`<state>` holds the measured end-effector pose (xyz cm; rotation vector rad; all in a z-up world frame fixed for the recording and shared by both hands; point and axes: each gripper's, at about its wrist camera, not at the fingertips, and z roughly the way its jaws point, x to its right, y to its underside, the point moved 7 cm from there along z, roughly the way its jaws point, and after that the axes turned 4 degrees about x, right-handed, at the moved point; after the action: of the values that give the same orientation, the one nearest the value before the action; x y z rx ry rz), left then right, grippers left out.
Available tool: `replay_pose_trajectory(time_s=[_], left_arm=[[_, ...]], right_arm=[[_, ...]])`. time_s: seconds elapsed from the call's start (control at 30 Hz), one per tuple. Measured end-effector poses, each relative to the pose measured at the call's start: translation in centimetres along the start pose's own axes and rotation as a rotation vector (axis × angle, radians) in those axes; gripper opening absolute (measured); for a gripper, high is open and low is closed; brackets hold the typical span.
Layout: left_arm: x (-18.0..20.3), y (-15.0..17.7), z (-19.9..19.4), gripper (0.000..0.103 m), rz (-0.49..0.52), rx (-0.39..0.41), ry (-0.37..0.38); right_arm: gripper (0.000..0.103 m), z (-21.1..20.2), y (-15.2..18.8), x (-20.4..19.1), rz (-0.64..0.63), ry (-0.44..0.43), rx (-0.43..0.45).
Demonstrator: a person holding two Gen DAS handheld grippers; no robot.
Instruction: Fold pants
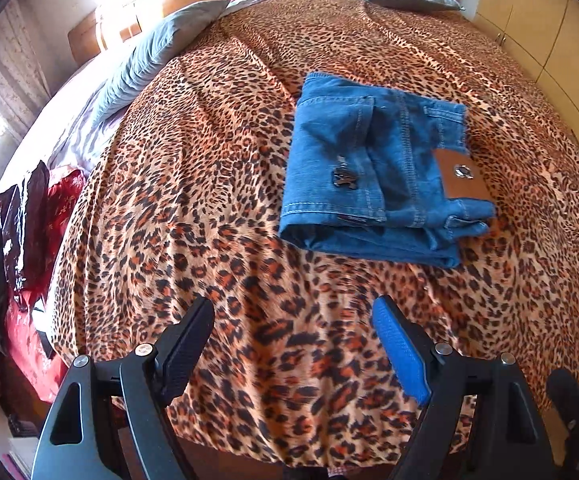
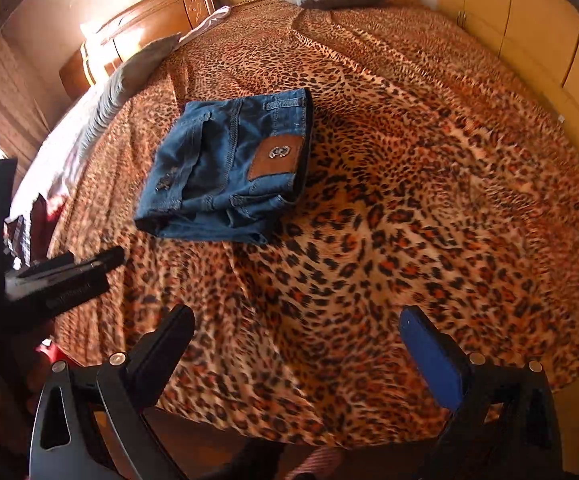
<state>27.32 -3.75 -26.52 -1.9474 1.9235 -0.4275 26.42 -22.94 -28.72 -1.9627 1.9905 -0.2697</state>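
Pants (image 1: 373, 168) lie folded at frame centre on the bed (image 1: 249, 240); left gripper (image 1: 293, 344) and right gripper (image 2: 297, 352) fingers apart, empty: withdraw cleanly, leaving the stack undisturbed

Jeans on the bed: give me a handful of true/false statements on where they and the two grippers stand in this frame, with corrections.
1. The jeans lie folded in a compact stack on the leopard-print bedspread. True.
2. The left gripper is clamped on the denim. False: it is open and empty, short of the jeans.
3. A brown leather patch faces up. True.
4. The right gripper holds a trouser leg. False: it is open, over bare bedspread.
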Motion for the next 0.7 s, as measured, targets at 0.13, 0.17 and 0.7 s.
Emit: replay_pose_trajectory(time_s=[0.13,0.17,0.7], left_arm=[[1.3,2.4,-3.4,0.082,-0.007,0.046,0.013],[1.4,3.0,-4.1,0.082,-0.003,0.051,0.011],[2.5,10.3,-11.8,0.082,0.057,0.123,0.038]], right_arm=[[0.103,-3.7,2.0,0.1,-0.034,0.061,0.096],[0.103,-4.1,2.3,0.2,-0.025,0.063,0.113],[0.103,-10.2,7.3,1.8,-0.003,0.103,0.183]])
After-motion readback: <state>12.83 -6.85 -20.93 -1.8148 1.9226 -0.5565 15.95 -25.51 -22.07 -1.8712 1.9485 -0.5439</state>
